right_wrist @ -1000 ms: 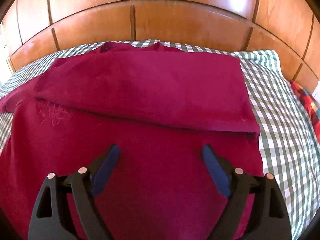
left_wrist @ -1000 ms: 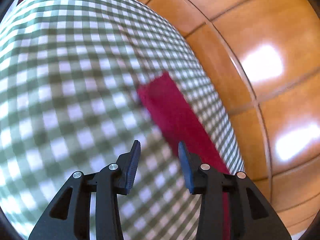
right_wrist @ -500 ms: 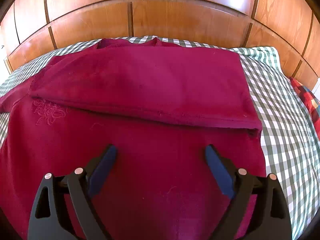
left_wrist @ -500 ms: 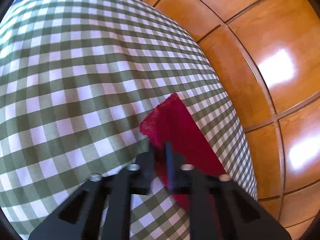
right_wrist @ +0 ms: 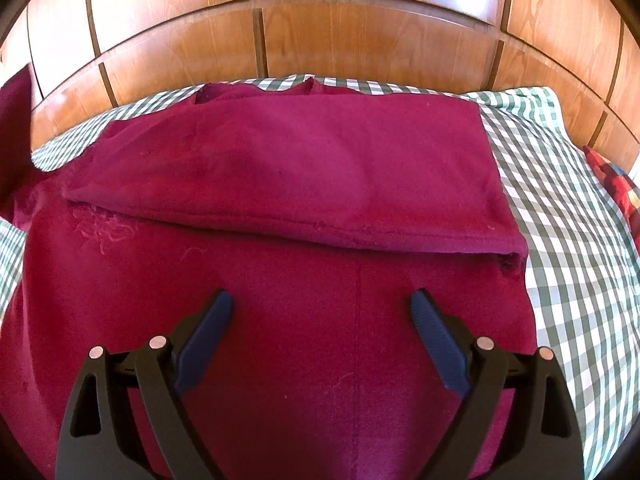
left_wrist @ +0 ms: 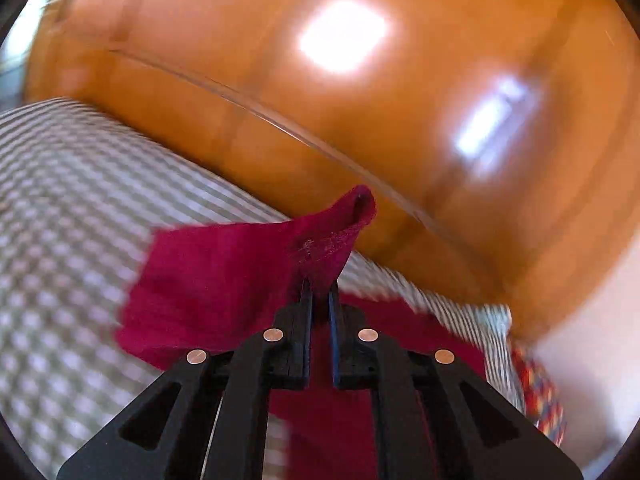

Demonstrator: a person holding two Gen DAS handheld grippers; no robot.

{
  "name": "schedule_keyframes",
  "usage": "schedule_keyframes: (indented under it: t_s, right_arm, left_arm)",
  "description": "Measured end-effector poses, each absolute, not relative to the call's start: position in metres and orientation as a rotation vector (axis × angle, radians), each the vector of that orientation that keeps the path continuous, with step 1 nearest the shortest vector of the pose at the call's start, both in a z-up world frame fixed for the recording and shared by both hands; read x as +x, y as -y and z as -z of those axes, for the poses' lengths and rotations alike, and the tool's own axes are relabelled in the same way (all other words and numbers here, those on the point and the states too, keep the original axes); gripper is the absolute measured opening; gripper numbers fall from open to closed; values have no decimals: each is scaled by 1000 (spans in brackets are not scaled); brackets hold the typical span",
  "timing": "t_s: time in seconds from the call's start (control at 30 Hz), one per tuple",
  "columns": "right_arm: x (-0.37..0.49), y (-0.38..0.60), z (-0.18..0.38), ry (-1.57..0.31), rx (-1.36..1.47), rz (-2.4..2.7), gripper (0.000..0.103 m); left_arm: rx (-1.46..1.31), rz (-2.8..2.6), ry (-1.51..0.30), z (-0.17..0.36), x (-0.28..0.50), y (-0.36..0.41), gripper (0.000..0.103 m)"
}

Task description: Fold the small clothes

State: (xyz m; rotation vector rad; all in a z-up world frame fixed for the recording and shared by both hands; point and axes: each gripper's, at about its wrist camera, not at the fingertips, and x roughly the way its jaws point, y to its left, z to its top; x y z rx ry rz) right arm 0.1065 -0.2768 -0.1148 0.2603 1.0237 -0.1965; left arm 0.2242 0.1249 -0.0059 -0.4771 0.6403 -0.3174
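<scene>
A dark red garment (right_wrist: 304,280) lies spread on the green checked bedsheet (right_wrist: 568,216), its right side folded over the middle along a hemmed edge. My right gripper (right_wrist: 320,308) hovers open and empty just above the garment's near part. My left gripper (left_wrist: 320,292) is shut on the garment's left sleeve (left_wrist: 224,280), near its cuff, and holds it lifted off the sheet; the cuff end sticks up past the fingertips. The raised sleeve also shows at the left edge of the right wrist view (right_wrist: 14,152).
A glossy wooden headboard (right_wrist: 360,40) runs along the far side of the bed. A red plaid cloth (right_wrist: 616,180) lies at the far right. Checked sheet (left_wrist: 68,220) stretches to the left of the sleeve.
My left gripper closed on the sleeve end, then lifted it and swung right toward the garment's body; the view is motion-blurred. My right gripper stayed open, nearly still.
</scene>
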Motion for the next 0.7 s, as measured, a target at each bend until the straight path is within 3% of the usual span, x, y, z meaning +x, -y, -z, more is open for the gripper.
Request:
schedule_keyframes:
  t_s: [0.17, 0.23, 0.37, 0.7]
  right_arm:
    - [108, 283, 110, -1034, 314, 170, 90]
    - [109, 290, 100, -1025, 409, 107, 80]
    - [127, 298, 88, -1002, 699, -111, 72]
    - [219, 244, 90, -1056, 1010, -382, 75]
  left_arm:
    - [-375, 423, -803, 57, 224, -26, 6]
    - [-320, 425, -841, 75, 225, -5, 6]
    - [-290, 433, -869, 84, 221, 7, 6]
    - [-241, 433, -833, 79, 211, 9, 6]
